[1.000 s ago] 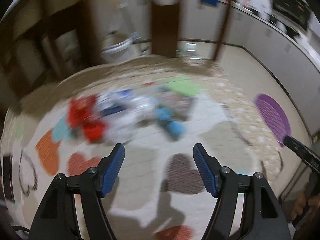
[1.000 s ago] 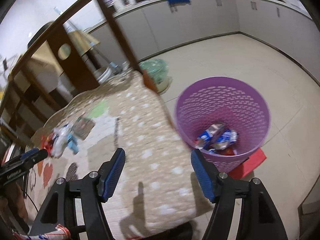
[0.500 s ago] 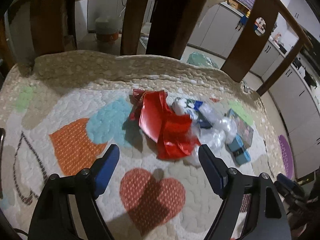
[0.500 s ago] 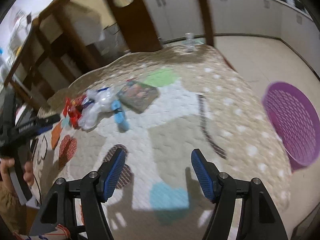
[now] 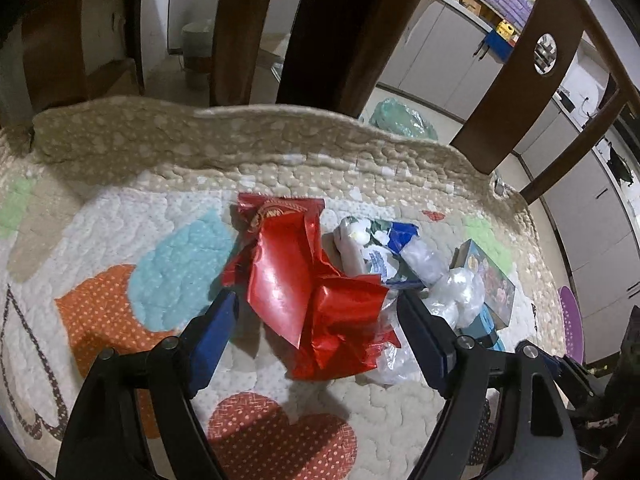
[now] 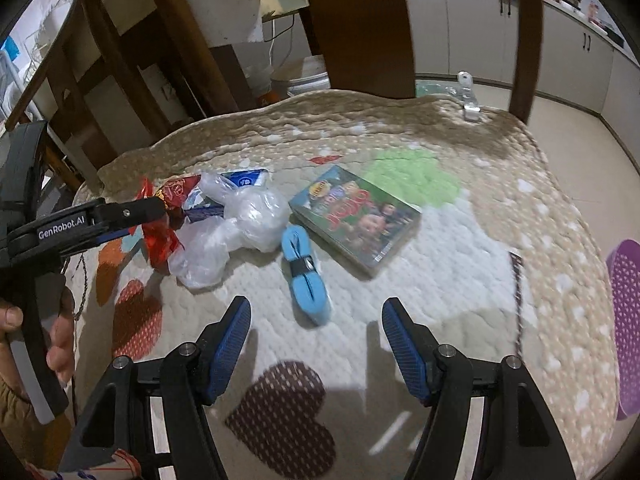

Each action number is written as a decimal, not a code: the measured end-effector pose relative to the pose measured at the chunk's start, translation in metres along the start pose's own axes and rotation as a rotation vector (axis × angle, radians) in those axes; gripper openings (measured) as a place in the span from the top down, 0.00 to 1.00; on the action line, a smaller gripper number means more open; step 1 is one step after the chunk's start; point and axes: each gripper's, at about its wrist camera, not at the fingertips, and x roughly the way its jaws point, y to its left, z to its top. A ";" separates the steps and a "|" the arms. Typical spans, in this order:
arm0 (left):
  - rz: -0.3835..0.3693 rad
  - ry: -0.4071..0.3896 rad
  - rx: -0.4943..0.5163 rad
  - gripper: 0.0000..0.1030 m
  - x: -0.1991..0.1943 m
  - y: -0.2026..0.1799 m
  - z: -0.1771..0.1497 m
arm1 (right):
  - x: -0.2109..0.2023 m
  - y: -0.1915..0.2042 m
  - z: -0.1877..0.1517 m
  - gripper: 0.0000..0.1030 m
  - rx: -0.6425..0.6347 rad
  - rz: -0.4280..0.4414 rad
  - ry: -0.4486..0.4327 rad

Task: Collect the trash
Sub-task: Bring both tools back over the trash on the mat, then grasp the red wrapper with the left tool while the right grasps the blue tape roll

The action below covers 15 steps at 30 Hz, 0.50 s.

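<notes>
A pile of trash lies on a quilted mat [image 5: 120, 208]. A crumpled red foil wrapper [image 5: 312, 292] lies between the open fingers of my left gripper [image 5: 316, 320]; whether they touch it I cannot tell. Beside it are a blue-and-white wrapper [image 5: 380, 248] and clear plastic bags [image 5: 456, 292]. In the right wrist view the red wrapper [image 6: 164, 232], the plastic bags [image 6: 240, 228], a light blue rolled strap [image 6: 304, 272] and a printed box [image 6: 356, 216] lie ahead of my open, empty right gripper [image 6: 316, 328]. The left gripper [image 6: 132, 216] shows at the left there.
The purple trash basket [image 6: 624, 300] stands at the mat's right edge, also in the left wrist view [image 5: 570, 320]. Dark wooden chair and table legs [image 5: 332, 28] stand behind the mat. A green bag [image 5: 402, 118] lies on the floor beyond. White cabinets line the far wall.
My left gripper has moved forward over the red wrapper, which now lies between its fingers. My right gripper has swung left from the basket toward the pile and closer to the strap.
</notes>
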 end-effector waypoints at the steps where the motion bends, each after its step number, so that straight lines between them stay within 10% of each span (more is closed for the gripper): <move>1: -0.003 0.010 -0.003 0.22 0.002 0.000 -0.001 | 0.003 0.001 0.002 0.32 0.002 0.000 0.003; 7: -0.020 0.042 0.014 0.24 0.009 -0.004 -0.006 | 0.018 0.007 0.005 0.42 0.008 -0.012 0.011; 9: -0.012 0.051 0.027 0.49 0.010 -0.008 -0.007 | 0.020 0.008 0.005 0.47 0.010 -0.018 0.010; 15: 0.005 0.033 0.044 0.56 -0.006 -0.013 -0.014 | 0.024 0.008 0.003 0.79 0.012 -0.011 0.017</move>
